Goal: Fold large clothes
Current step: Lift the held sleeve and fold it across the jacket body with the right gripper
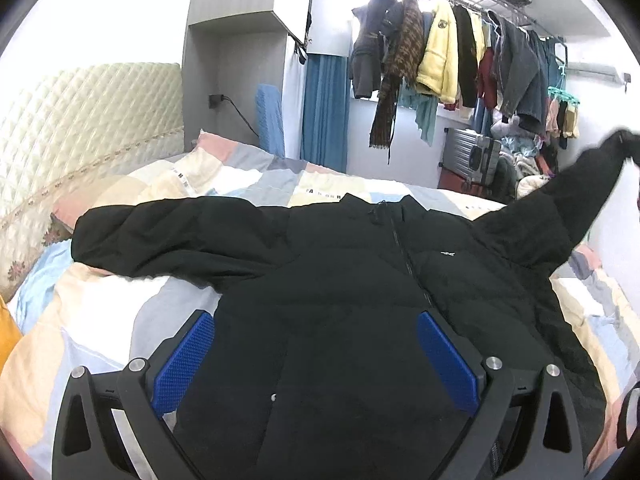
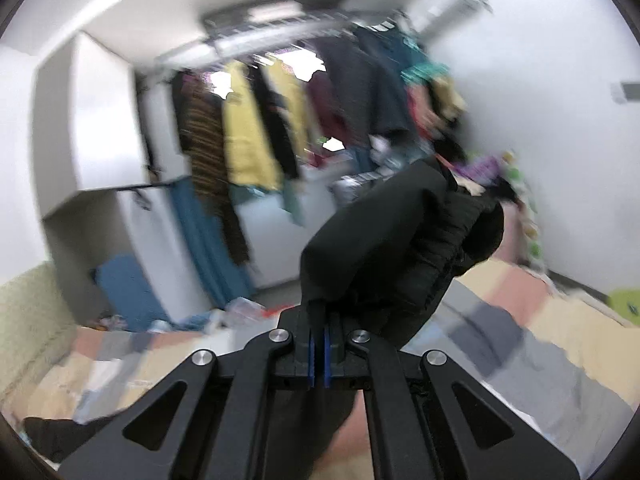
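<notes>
A black puffer jacket (image 1: 344,288) lies front up on the bed, zip closed, its left sleeve (image 1: 160,232) stretched flat toward the headboard. My left gripper (image 1: 316,340) hovers open over the jacket's lower body, blue pads (image 1: 188,356) wide apart with nothing between them. The jacket's other sleeve (image 1: 580,196) is lifted into the air at the right. In the right wrist view my right gripper (image 2: 319,344) is shut on that black sleeve (image 2: 400,240), which bunches up in front of the jaws above the bed. The right wrist view is motion-blurred.
A patchwork quilt (image 1: 100,320) covers the bed, with a quilted cream headboard (image 1: 80,120) at the left. Beyond the bed, a rack of hanging clothes (image 1: 460,52), a blue curtain (image 1: 324,112), a grey suitcase (image 1: 472,156) and a grey wardrobe (image 1: 240,60).
</notes>
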Demonstrator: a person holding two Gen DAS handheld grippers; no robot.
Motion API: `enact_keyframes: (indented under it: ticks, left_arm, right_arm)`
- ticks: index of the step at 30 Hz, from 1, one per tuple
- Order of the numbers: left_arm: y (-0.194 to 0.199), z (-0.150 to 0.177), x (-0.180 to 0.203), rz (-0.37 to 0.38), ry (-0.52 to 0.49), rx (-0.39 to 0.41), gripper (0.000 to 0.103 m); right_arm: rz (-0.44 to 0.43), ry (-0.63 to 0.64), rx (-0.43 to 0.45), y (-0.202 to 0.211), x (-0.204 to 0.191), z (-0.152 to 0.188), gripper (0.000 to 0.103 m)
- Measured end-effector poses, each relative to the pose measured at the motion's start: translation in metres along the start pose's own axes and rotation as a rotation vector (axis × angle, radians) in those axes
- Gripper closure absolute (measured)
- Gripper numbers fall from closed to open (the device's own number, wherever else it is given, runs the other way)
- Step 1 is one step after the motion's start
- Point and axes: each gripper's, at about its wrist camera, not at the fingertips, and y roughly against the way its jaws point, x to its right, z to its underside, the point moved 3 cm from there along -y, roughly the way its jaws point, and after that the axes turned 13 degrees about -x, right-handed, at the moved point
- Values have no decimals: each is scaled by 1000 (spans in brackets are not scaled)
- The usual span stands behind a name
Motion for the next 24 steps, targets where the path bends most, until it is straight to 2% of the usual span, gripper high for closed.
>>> enact_keyframes:
  ticks: [6, 9, 11, 13, 16, 19, 21, 24]
  left_arm:
    - [1, 4, -25, -10, 3, 29, 1]
    - [-7, 0, -42, 33, 2, 16, 1]
    - [-9, -2, -57, -8, -6, 45, 1]
    - [-13, -3, -69, -27, 11, 53, 1]
    - [-19, -2, -88, -3, 42, 50, 1]
    - [-27, -2, -98, -13, 54, 51, 1]
    - [-34, -1, -104, 4, 65, 39, 1]
    - [-43, 0, -110, 35, 85, 18, 1]
  right_arm:
    - [-118, 101, 61, 17, -122, -5, 100]
    - [-175, 143, 39, 6, -184, 10, 100]
    - [-203, 179, 28, -1, -222, 25, 100]
    - [-239, 224, 1, -14, -264, 52, 100]
    - [-286, 286, -48, -31, -307, 95, 100]
    - [-338, 383, -139, -53, -350, 155, 100]
    - [-369, 458, -220, -75, -379, 205, 100]
    - [-404, 500, -326, -98, -401, 265, 100]
